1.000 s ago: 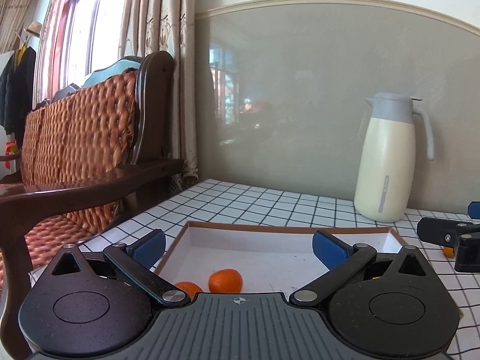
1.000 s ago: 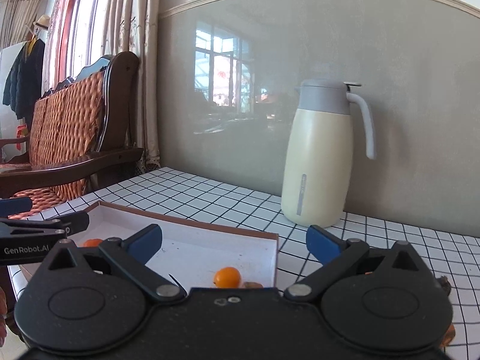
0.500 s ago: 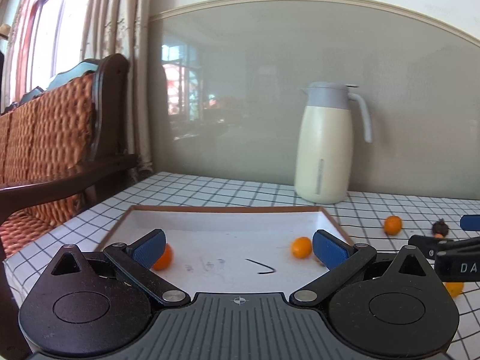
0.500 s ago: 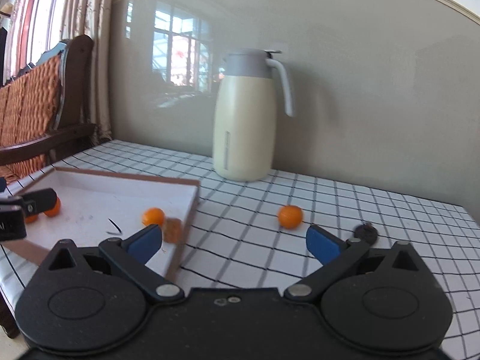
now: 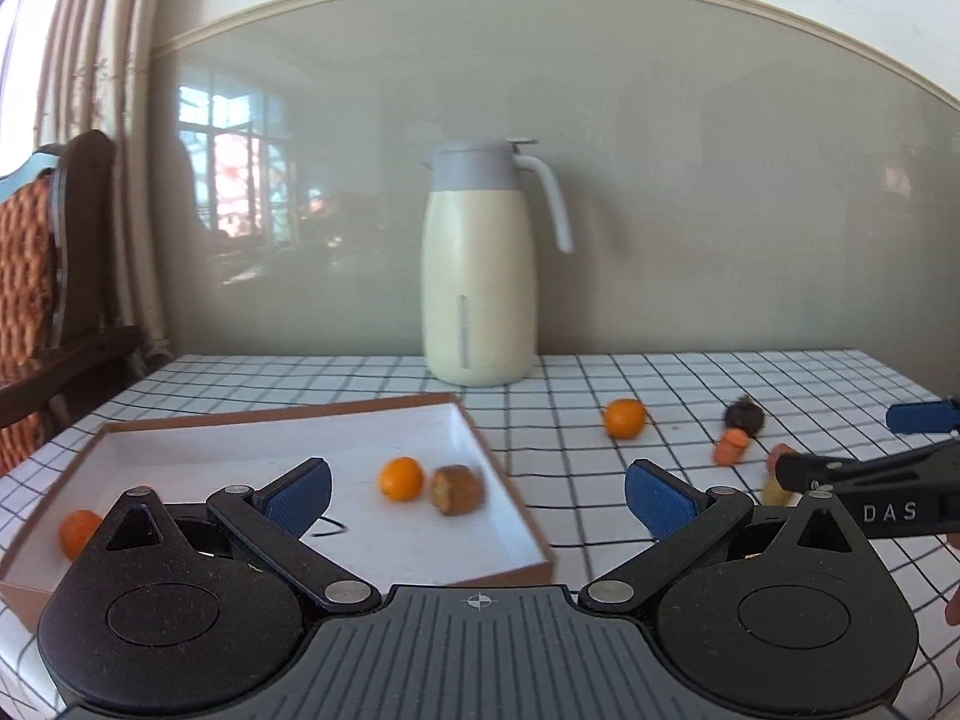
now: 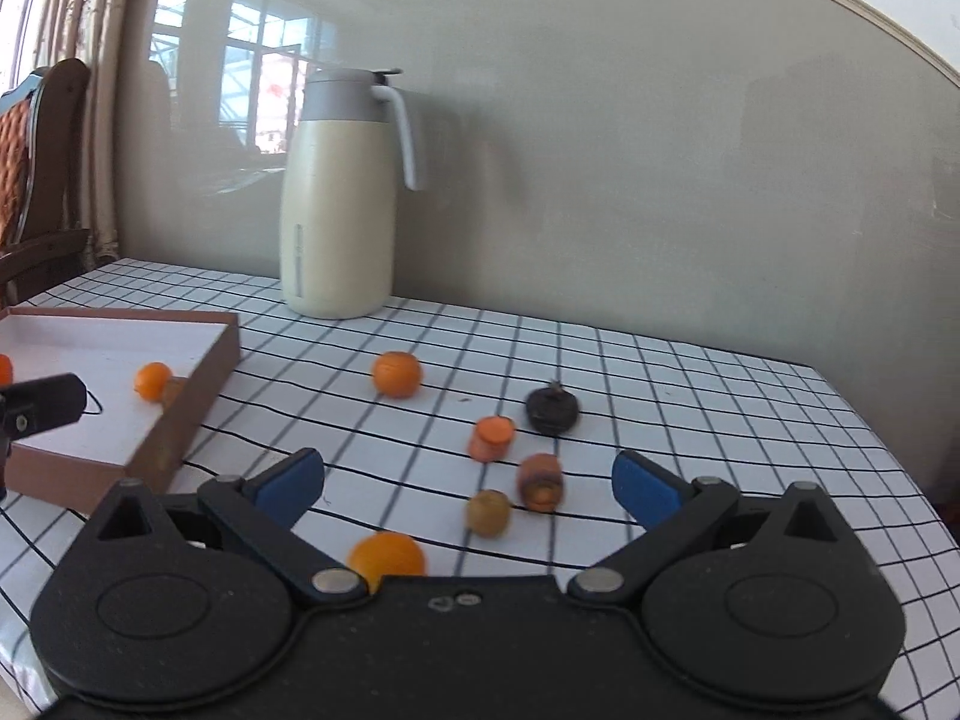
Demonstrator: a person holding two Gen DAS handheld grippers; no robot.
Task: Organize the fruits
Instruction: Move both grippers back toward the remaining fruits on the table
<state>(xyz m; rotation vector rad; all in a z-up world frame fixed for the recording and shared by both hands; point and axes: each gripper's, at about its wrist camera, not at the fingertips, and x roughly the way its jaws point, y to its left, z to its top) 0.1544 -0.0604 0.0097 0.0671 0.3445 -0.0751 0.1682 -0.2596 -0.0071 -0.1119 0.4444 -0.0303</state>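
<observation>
The right gripper (image 6: 465,489) gapes wide over a kiwi (image 6: 489,513) and carrot piece (image 6: 540,481); the left gripper (image 5: 477,495), also wide, hovers at the tray (image 5: 510,510).

Inside the shallow brown-rimmed tray (image 5: 510,498) lie two oranges (image 5: 401,479) and a brownish fruit (image 5: 457,489) — right of the tray, loose on the cloth, another orange (image 6: 396,374), a dark fruit (image 6: 552,409), carrot pieces (image 6: 492,438) and a kiwi (image 6: 489,513).

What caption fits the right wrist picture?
Open right tongs hover over scattered fruit pieces on the checked table, beside the tray.
</observation>
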